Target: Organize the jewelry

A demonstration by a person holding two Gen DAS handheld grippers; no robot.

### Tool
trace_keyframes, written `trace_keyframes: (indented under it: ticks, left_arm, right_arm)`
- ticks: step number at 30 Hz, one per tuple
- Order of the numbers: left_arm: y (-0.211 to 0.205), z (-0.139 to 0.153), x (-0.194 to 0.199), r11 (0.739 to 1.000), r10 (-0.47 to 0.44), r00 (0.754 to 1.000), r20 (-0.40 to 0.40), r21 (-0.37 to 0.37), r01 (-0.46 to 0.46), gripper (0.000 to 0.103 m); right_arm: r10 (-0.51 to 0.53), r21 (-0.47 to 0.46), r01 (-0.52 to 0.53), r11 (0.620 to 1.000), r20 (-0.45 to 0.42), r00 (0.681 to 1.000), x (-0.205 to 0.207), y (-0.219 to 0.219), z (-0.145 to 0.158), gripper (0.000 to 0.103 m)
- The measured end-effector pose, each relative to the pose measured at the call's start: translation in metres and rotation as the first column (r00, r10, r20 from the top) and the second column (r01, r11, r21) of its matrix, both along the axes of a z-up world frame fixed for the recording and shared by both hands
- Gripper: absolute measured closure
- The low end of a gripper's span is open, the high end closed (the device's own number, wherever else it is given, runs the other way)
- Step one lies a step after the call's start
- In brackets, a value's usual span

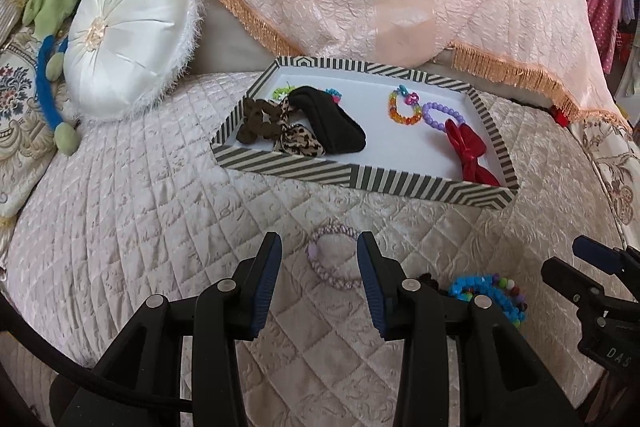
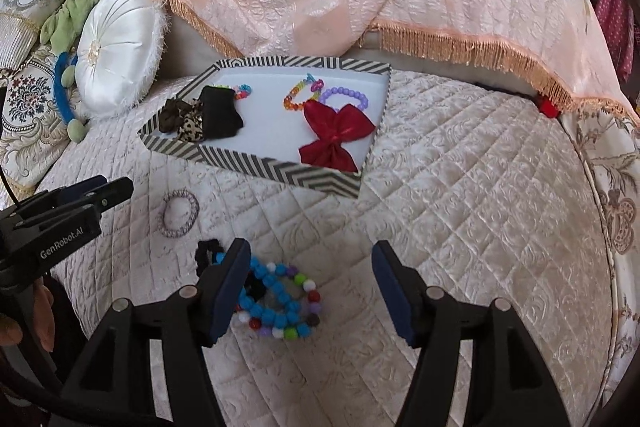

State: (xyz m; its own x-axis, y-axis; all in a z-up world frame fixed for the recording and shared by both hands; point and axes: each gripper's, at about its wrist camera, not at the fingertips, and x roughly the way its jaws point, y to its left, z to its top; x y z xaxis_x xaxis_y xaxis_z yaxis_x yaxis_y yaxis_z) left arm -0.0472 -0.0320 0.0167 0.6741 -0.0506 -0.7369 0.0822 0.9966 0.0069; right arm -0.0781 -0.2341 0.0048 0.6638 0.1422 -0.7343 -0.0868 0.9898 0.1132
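Striped tray, centre frame, already holds bracelets, scrunchies, red bow. Left on the bed: lilac bracelet between our left hand-held gripper fingers, beaded bracelets under our right hand-held gripper. Both spread wide, empty.

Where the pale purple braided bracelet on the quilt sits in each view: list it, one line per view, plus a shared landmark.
Left wrist view: pale purple braided bracelet lies low centre, between the open left tongs.
Right wrist view: the bracelet lies left of centre, beyond the right tongs and beside the left tongs.
Shared landmark: the striped tray, just beyond the bracelet.
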Motion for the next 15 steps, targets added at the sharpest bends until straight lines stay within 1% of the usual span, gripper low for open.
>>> trace_keyframes:
  ticks: [5,9,12,15]
  left_arm:
    - [0.01,-0.003,-0.002,1.0,0.01,1.0,-0.025,-0.02,-0.011,0.088]
    - [0.017,-0.006,-0.001,0.999,0.022,0.999,-0.042,-0.029,-0.024,0.088]
    - [0.026,-0.01,0.002,0.997,0.028,0.997,-0.078,-0.066,-0.034,0.088]
    - [0.034,-0.012,0.005,0.995,0.05,0.995,-0.091,-0.077,-0.057,0.088]
  right_arm:
    - [-0.008,0.0,0.008,1.0,-0.025,1.0,-0.007,-0.012,-0.008,0.037]
    - [-0.011,0.028,0.013,1.0,-0.058,0.998,-0.008,-0.021,-0.018,0.037]
    - [0.004,0.033,-0.001,0.999,-0.074,0.997,-0.008,-0.021,-0.024,0.037]
    - [0.041,0.027,-0.038,0.999,-0.092,0.995,-0.007,-0.015,-0.029,0.037]
